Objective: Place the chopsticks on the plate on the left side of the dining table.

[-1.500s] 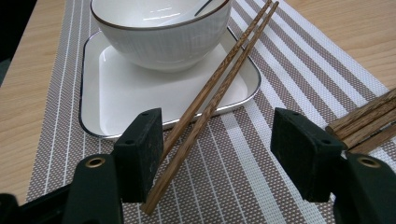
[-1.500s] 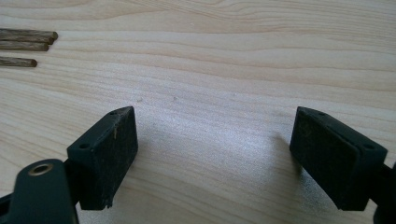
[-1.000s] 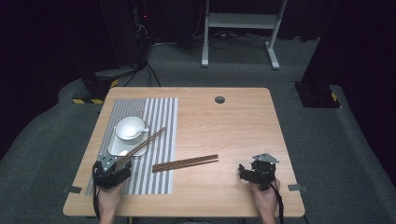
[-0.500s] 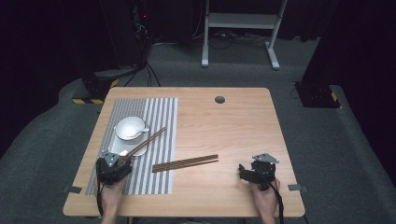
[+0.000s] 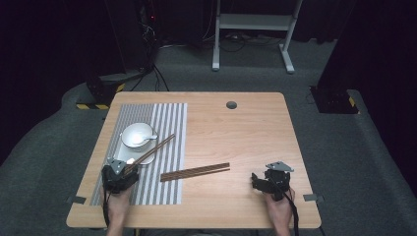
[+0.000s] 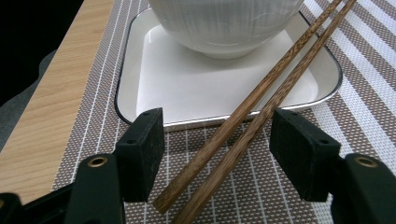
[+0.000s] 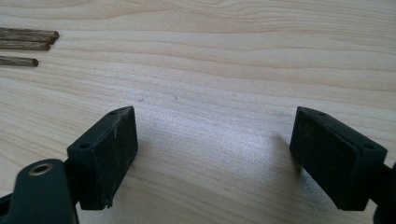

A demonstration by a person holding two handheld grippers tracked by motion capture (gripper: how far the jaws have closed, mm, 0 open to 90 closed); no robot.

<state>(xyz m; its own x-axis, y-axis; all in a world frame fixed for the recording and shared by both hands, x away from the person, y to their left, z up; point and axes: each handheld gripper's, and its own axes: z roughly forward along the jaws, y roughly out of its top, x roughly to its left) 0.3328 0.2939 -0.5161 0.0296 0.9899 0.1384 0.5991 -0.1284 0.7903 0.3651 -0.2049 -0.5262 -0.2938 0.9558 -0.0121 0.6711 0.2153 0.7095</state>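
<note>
The wooden table (image 5: pixel 236 128) carries a striped placemat (image 5: pixel 169 118) on its nine o'clock side. On the mat lies a white square tray (image 6: pixel 187 93), and a white bowl (image 5: pixel 136 134) stands on the tray's far half. A pair of chopsticks (image 6: pixel 261 102) leans across the tray's near rim, tips pointing to about one o'clock, lower ends down on the mat. The left gripper (image 5: pixel 119 174) sits at seven o'clock on the table, its jaws spread wide on either side of those lower ends, neither pad touching the wood. A second bundle of chopsticks (image 5: pixel 195 172) lies flat on bare wood near six o'clock. The right gripper (image 5: pixel 268 181) rests at five o'clock, jaws wide apart over bare table, holding nothing.
</note>
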